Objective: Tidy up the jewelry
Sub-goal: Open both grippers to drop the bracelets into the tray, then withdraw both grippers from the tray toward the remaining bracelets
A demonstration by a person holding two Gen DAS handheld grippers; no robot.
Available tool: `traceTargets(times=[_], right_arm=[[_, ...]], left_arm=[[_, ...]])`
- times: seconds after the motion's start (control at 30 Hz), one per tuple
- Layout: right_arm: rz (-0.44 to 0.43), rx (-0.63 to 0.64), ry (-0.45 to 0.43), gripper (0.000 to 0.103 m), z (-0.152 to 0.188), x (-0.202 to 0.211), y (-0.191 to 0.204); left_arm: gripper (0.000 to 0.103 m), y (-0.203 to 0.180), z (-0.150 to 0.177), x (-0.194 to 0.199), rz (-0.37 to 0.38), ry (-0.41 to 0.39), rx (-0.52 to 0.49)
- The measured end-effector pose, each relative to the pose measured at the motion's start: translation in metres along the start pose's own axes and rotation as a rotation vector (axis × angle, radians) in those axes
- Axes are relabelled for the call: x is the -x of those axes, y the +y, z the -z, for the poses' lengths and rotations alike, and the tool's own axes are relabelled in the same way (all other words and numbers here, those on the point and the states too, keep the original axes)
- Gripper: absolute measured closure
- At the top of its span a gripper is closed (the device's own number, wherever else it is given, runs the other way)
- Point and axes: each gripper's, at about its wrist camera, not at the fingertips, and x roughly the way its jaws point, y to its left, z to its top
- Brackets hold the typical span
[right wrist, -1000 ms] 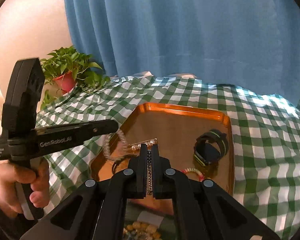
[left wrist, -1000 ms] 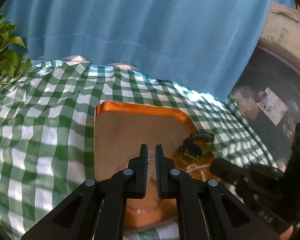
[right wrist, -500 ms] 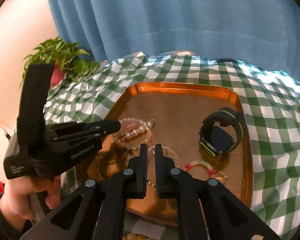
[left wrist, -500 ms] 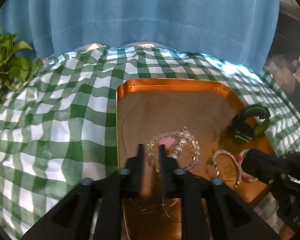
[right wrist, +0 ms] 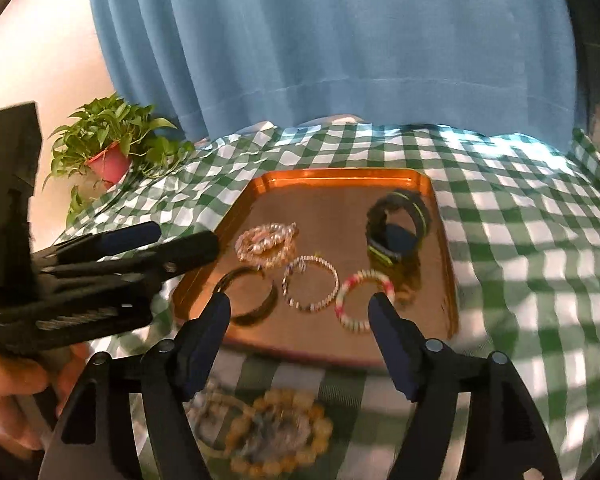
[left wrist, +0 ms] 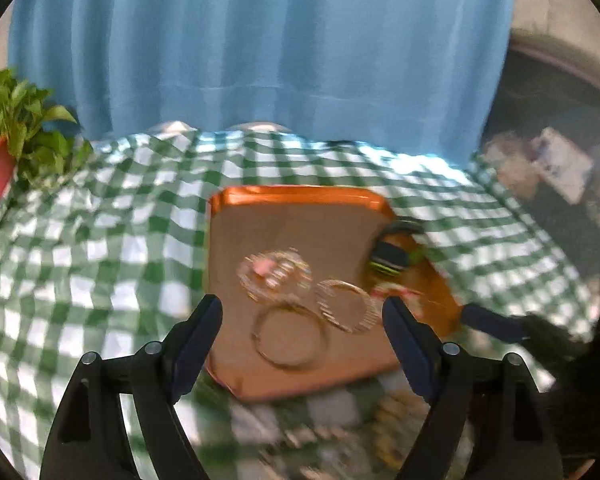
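An orange tray (right wrist: 446,264) lies on the green checked cloth; it also shows in the left wrist view (left wrist: 228,240). In it lie a pearl bracelet cluster (right wrist: 266,242), a dark bangle (right wrist: 246,294), a thin beaded bracelet (right wrist: 310,284), a red and white bracelet (right wrist: 362,300) and a black and green watch (right wrist: 396,232). A yellow bead bracelet (right wrist: 278,424) lies on the cloth before the tray. My right gripper (right wrist: 300,312) is open and empty above the tray's near edge. My left gripper (left wrist: 302,318) is open and empty over the tray's near left part; it also shows in the right wrist view (right wrist: 140,248).
A potted plant (right wrist: 108,152) in a red pot stands at the table's back left. A blue curtain (right wrist: 340,40) hangs behind the table. Dark clutter (left wrist: 560,168) sits off the table's right side.
Both grippers have opened wide from shut and drawn back from the tray. Several bracelets now lie spread on the tray.
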Motion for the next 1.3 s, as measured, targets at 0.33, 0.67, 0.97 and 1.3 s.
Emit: traceTargets(times=[0.33,0.67,0.97,1.3], right_arm=[[0.028,-0.002,-0.084,0.000,0.035,0.115,0.036],[-0.011,-0.020,-0.117,0.000,0.060,0.215,0.070],[-0.036,0.043,-0.223,0.000,0.063,0.287,0.103],[0.029,0.086,-0.277,0.000,0.066,0.298,0.127]], left_arm=[[0.017,-0.045,0.039,0.117,-0.008,-0.011,-0.025],[0.012,-0.101,0.066,0.243,-0.103,-0.109,-0.062],[0.000,-0.140,0.091,0.318,-0.229,-0.254,-0.108],[0.000,-0.130,0.092,0.320,-0.187,-0.249,-0.106]])
